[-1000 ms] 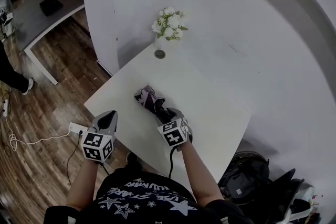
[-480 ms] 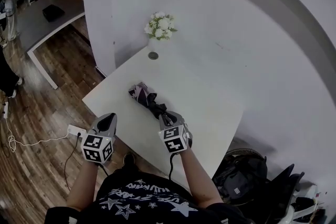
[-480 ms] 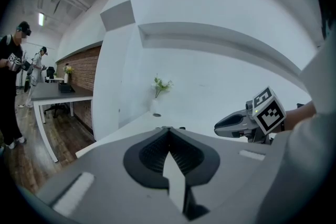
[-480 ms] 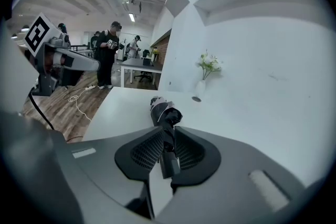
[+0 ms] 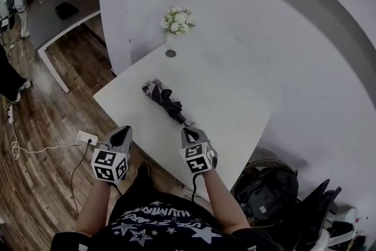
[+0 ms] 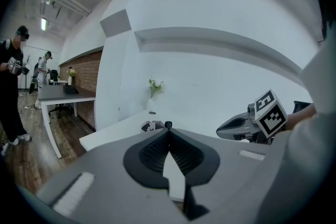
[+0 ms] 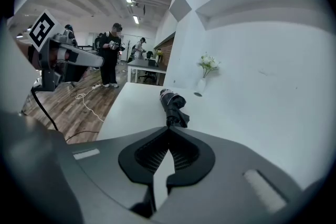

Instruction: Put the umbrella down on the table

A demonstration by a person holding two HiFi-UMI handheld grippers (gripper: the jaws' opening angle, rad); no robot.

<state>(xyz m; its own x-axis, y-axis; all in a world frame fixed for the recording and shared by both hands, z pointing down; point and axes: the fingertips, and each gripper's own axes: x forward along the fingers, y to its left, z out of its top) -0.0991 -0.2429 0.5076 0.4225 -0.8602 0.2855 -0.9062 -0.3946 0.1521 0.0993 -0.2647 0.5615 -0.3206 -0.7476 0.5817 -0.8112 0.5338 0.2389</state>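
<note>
One flower vase point(image 5: 174, 26) beyond umbrella point(image 5: 165, 100)

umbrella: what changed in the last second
The right gripper came off the umbrella and drew back toward the person, its jaws closing shut on nothing. The umbrella stays lying on the table; the left gripper stays shut and empty.

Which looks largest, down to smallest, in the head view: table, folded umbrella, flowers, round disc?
1. table
2. folded umbrella
3. flowers, though they stand farther off
4. round disc
</note>
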